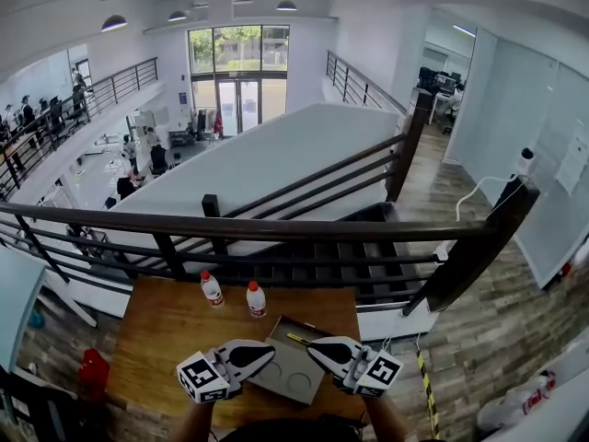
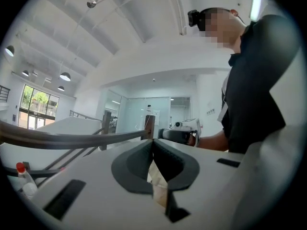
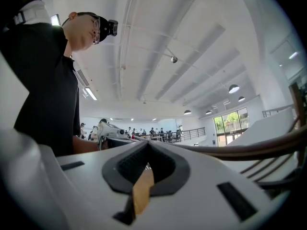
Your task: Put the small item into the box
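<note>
left gripper (image 1: 269, 350) and right gripper (image 1: 313, 346) both sat low over the wooden table (image 1: 166, 330), tips pointing in at each other across the flat cardboard box (image 1: 293, 376). in the left gripper view we saw the jaws closed with a beige sliver of the box's cardboard pinched between the pads. the right gripper view was the same: jaws together on a brown cardboard edge. the small yellow item (image 1: 296, 339) lay at the box's far edge, between the two tips and nearer the right one, not in the box. we couldn't tell what it was. two white bottles with red caps (image 1: 213, 289) (image 1: 256, 299) stood upright just beyond the box. their label print was too small to read. each marker cube (image 1: 203, 378) (image 1: 381, 373) showed only black-and-white square codes. a dark railing (image 1: 276, 228) ran behind the table.
</note>
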Demonstrator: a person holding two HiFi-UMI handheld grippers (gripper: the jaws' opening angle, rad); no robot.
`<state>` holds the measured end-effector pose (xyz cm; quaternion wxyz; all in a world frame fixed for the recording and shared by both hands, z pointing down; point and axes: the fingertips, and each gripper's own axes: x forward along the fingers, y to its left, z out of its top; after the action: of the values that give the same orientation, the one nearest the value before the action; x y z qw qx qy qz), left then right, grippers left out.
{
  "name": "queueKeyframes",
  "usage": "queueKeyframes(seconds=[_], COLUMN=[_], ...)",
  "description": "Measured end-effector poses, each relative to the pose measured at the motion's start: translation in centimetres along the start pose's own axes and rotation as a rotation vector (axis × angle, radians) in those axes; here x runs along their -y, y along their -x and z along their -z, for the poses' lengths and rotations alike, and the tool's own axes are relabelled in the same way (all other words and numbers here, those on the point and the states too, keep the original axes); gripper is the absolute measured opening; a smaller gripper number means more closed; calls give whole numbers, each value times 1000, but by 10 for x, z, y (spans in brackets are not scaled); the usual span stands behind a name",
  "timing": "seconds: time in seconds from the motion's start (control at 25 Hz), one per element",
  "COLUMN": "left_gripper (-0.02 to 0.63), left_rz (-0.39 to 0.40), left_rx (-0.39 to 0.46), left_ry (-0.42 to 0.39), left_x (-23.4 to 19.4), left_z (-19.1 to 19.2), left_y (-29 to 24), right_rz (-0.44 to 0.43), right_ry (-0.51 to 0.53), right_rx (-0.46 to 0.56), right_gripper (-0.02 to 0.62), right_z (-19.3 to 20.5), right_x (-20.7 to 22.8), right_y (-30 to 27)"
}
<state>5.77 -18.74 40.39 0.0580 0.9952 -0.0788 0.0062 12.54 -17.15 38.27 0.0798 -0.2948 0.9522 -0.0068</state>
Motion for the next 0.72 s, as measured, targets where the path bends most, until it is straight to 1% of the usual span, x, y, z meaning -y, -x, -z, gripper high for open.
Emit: queueKeyframes(seconds=[0.12,0.28,0.52,0.72], left_gripper=[15,15,15,15], left_rz=[17,31,27,34], left_rx=[10,14,10,13], left_ry=[12,-1,-13,-17], left_x=[1,1,-7,-12], left_z=[1,0,-1,-1], left_y=[5,9,19,29], right_rz=[-3,-2,12,37], right_ry=[-24,-31,-57,-47], right_rx=[31,20,26,34], right_gripper=[11,11,11,11], right_z=[-3,3,5,8], right_x=[-1,1,0,0], right_y=[-1,0,-10,-19])
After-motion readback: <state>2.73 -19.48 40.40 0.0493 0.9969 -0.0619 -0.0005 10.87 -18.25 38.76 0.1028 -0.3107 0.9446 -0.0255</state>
